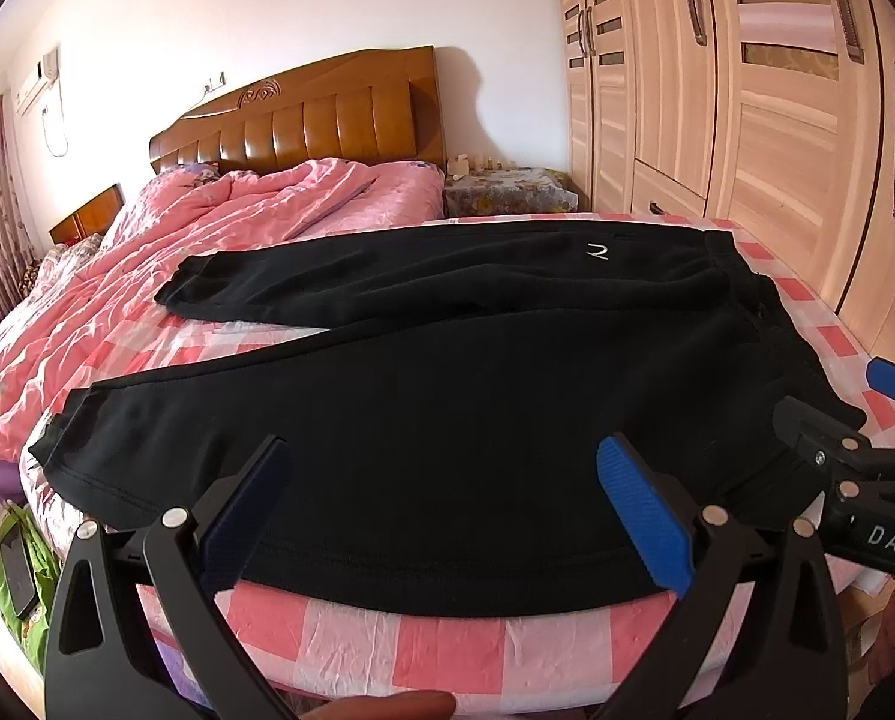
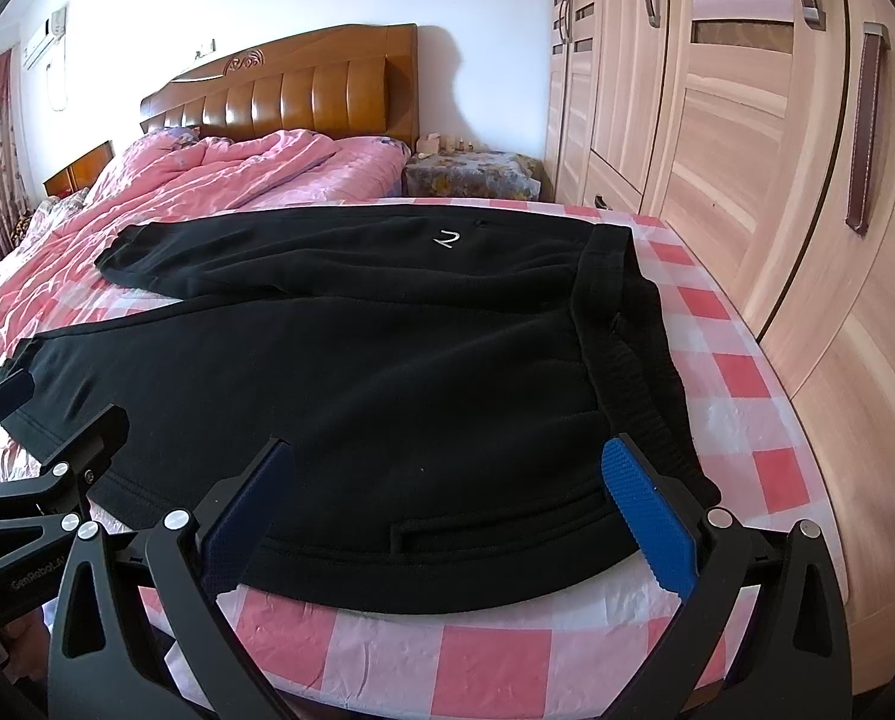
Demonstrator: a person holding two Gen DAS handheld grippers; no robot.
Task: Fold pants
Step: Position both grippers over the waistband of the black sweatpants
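Black pants (image 1: 447, 396) lie spread flat on the pink checked bed cover (image 1: 435, 642), waistband to the right, two legs pointing left and slightly apart; a small white logo marks the far leg. They also show in the right wrist view (image 2: 387, 372). My left gripper (image 1: 447, 504) is open and empty, hovering at the near edge over the near leg. My right gripper (image 2: 453, 510) is open and empty, at the near edge close to the waistband (image 2: 627, 348). Each gripper shows at the edge of the other's view.
A rumpled pink quilt (image 1: 207, 228) covers the far left of the bed, before a wooden headboard (image 1: 303, 120). A tall wooden wardrobe (image 1: 747, 120) stands close along the bed's right side. A covered nightstand (image 1: 507, 192) is at the back.
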